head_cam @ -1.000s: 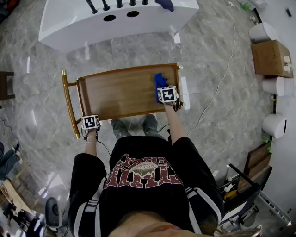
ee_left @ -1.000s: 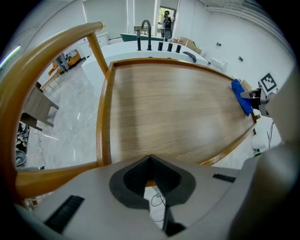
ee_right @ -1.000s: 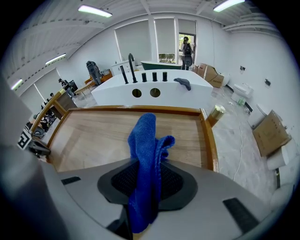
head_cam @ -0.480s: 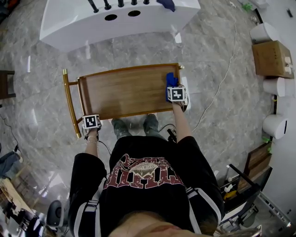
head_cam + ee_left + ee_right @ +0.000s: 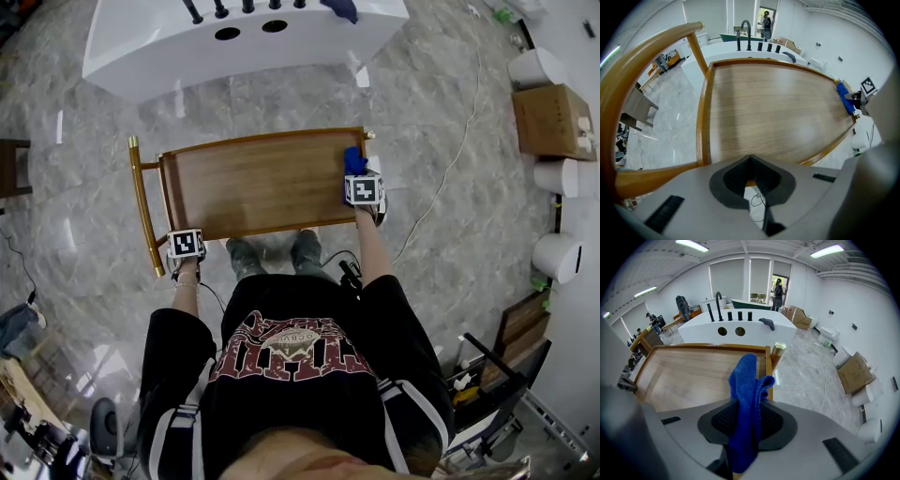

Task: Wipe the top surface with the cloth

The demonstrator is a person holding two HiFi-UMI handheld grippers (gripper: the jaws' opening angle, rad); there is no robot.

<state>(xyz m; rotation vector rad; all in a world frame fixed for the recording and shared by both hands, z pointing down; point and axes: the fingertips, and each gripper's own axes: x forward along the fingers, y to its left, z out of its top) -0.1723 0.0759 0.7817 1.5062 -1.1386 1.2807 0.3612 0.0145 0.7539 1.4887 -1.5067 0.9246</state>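
Right gripper (image 5: 360,180) clamped on blue cloth (image 5: 353,161) – cloth resting at right edge of wooden tray top (image 5: 253,183), left gripper (image 5: 185,246) at near-left corner by brass handle (image 5: 141,202) – jaws pressed together.

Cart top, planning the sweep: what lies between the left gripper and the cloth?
Only bare wooden top, shown in head and left gripper views.

Your right gripper (image 5: 361,180) is covering the near part of the cloth (image 5: 353,160) in the head view; in the right gripper view its lower end is running out of sight between the jaws.
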